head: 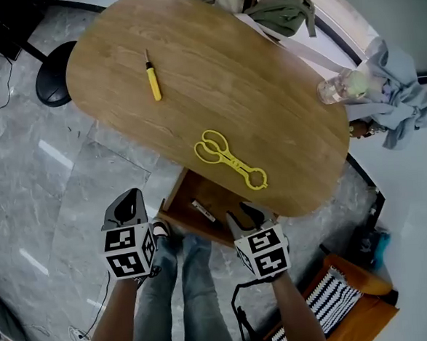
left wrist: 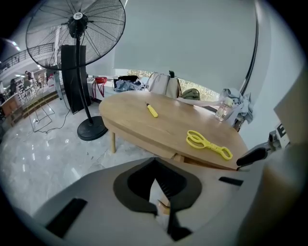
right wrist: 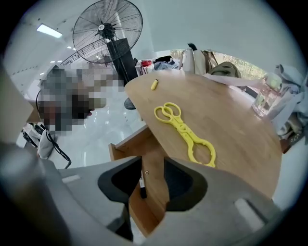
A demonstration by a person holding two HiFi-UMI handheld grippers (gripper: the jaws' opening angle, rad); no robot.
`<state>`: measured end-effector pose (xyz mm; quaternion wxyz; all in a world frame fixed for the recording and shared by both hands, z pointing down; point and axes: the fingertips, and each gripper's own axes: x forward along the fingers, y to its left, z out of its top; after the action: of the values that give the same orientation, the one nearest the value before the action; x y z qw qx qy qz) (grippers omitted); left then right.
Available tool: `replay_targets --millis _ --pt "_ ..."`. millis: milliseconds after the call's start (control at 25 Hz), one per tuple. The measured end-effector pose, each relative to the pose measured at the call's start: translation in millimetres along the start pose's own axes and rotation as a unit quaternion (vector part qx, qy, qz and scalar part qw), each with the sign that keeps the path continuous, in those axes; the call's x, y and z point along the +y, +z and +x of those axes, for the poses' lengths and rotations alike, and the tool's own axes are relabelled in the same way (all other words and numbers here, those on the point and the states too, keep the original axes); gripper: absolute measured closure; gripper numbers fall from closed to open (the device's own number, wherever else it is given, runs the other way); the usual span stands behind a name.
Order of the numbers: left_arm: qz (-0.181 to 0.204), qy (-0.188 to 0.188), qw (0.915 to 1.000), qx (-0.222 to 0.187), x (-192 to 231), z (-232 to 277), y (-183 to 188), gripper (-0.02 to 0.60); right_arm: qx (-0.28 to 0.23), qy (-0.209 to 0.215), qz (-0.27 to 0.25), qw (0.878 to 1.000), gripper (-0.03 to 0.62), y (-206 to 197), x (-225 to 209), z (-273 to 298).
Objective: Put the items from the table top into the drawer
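Observation:
On the oval wooden table (head: 265, 68) lie yellow plastic tongs (head: 229, 158) (left wrist: 208, 144) (right wrist: 185, 132) and, farther back, a small yellow screwdriver (head: 152, 81) (left wrist: 152, 110) (right wrist: 154, 85). Under the table's near edge the wooden drawer (head: 173, 198) (right wrist: 126, 141) stands pulled out, with a black-and-white pen (head: 202, 210) (right wrist: 142, 185) lying inside. My right gripper (head: 247, 213) (right wrist: 153, 166) hangs open just above the drawer, nothing between its jaws. My left gripper (head: 132, 201) (left wrist: 155, 163) is shut and empty, held left of the drawer over the floor.
A clear bottle (head: 339, 88) and a grey cloth (head: 401, 95) sit at the table's far right end. A standing fan (left wrist: 77, 29) with a black round base (head: 52, 79) is on the left. The person's legs (head: 177, 278) are below the drawer; an orange bag (head: 353, 295) lies at lower right.

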<state>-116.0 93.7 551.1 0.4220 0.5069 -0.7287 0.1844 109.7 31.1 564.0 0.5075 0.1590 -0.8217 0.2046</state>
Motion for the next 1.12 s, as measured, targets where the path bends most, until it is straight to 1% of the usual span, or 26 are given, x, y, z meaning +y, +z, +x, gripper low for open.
replay_targets --millis 280,520,760,1000,1120 --pt "-0.012 0.009 0.9999 -0.004 2.6 -3.1 4.4 0.588 0.007 -0.025 -0.043 0.999 0.464 18.4 -25.1 -6.6" --pt "-0.030 0.025 0.9992 -0.009 9.7 -3.3 8.7 0.588 0.022 -0.030 -0.077 0.996 0.464 36.2 -44.3 -0.2" --pt "-0.049 0.043 0.9979 -0.007 16.4 1.2 8.1 0.588 0.031 -0.019 -0.100 0.994 0.464 52.8 -53.2 14.2" --pt "-0.066 0.054 0.9963 -0.004 15.1 8.2 5.1 0.588 0.047 -0.012 -0.124 0.991 0.464 59.0 -66.0 29.9" --pt "-0.072 0.058 0.9957 -0.002 12.3 12.6 3.3 0.588 0.046 -0.002 -0.139 0.989 0.464 61.8 -70.6 38.6"
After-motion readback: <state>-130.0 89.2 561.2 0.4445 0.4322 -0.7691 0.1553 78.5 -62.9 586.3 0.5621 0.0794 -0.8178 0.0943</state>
